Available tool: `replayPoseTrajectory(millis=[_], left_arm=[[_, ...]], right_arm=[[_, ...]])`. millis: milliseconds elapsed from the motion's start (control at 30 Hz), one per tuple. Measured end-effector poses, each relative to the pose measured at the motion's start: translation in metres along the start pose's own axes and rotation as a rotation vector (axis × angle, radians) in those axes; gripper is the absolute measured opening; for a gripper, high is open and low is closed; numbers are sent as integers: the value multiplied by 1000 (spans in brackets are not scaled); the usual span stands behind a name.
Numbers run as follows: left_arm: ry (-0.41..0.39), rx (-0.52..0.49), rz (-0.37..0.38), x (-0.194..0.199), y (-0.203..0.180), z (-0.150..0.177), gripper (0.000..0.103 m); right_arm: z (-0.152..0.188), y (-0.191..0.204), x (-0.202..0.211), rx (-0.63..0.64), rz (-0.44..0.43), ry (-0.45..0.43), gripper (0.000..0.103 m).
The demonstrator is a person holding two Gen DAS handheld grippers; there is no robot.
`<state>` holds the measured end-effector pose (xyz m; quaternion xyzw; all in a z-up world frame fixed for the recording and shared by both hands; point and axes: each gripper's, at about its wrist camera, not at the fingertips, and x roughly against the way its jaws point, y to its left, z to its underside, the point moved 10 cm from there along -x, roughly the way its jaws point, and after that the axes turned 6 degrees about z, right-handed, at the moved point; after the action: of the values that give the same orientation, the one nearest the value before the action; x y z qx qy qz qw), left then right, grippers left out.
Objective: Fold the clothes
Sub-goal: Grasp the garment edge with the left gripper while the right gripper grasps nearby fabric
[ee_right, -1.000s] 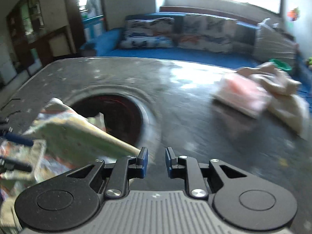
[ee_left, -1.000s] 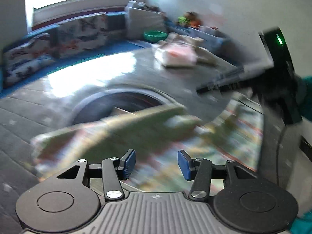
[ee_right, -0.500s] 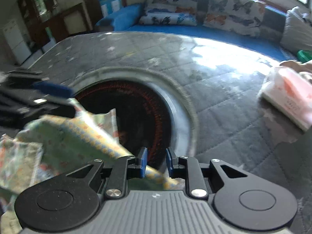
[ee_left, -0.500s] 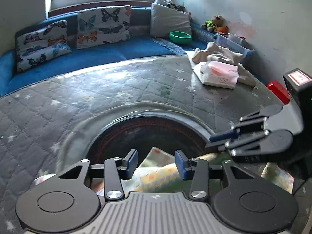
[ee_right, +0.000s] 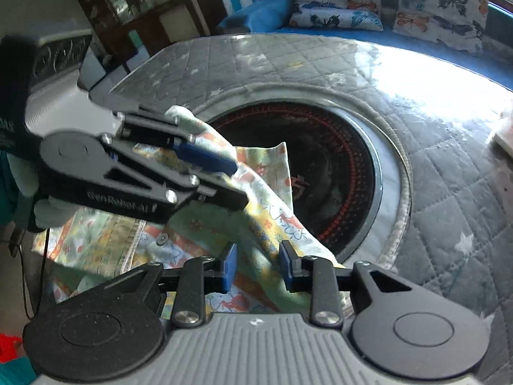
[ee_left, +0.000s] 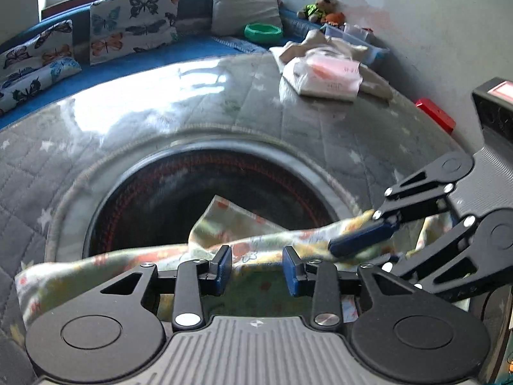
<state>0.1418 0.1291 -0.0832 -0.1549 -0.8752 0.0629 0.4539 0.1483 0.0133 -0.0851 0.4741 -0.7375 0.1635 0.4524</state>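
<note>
Now the cloth lies at the bench's near edge, over the round pit. Left gripper closing, right gripper opening, cloth between both, neither clamped. Lay the fold flat before letting go.

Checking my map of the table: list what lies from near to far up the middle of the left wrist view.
Left gripper → printed cloth → round dark opening → quilted grey table cover → blue couch seat → butterfly cushion.
</note>
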Motion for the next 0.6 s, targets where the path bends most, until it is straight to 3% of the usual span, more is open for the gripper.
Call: replayPoseTrajectory(millis=[133, 233, 367, 600], left_arm=[[-36, 14, 8, 9, 2, -7, 38], [-70, 40, -26, 8, 11, -24, 39], [-52, 38, -88, -8, 24, -34, 49], [-5, 46, -94, -18, 32, -20, 48]], right_arm=[[5, 6, 3, 17, -10, -9, 29], [6, 7, 1, 22, -13, -6, 29], [6, 6, -2, 9, -27, -7, 29], [10, 8, -5, 37, -21, -26, 29]])
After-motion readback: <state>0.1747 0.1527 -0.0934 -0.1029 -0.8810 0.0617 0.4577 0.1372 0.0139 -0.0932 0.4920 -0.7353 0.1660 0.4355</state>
